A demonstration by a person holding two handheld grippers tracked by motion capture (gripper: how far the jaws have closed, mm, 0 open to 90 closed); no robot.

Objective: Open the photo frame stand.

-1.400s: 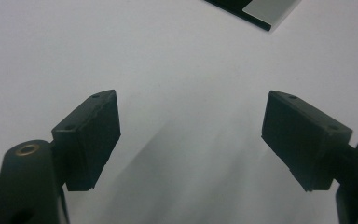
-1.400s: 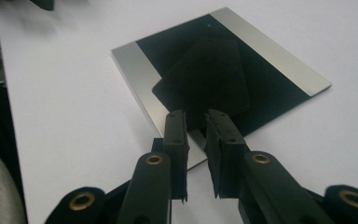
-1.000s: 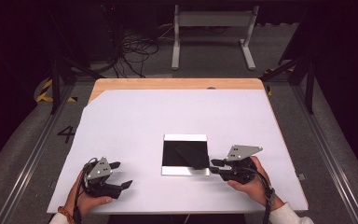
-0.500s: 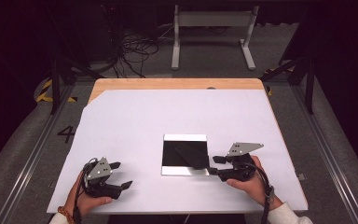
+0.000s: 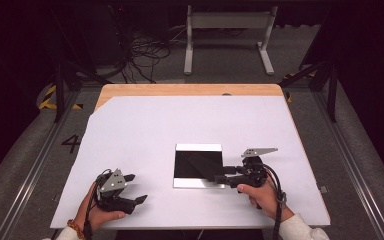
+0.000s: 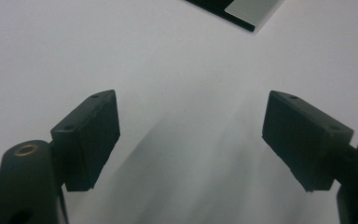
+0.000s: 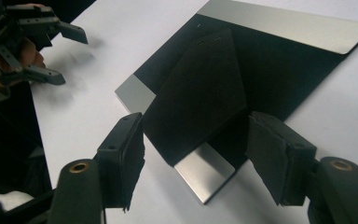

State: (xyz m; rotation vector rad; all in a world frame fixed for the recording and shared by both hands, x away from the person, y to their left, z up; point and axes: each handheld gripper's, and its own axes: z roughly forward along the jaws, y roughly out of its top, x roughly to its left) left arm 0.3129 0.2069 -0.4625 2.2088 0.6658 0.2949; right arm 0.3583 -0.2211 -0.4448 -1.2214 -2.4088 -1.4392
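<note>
My right jaws (image 7: 196,163) just spread off the frame's (image 7: 279,65) black stand flap (image 7: 200,93), so it's let go; left jaws (image 6: 191,135) idle open.

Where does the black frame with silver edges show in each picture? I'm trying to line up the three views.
High view: the frame lies flat just right of centre on the white table, beside the right tongs.
Left gripper view: one corner of the frame at the top edge.
Right gripper view: the frame spreads across the upper middle.
Shared landmark: the frame's silver strip.
</note>
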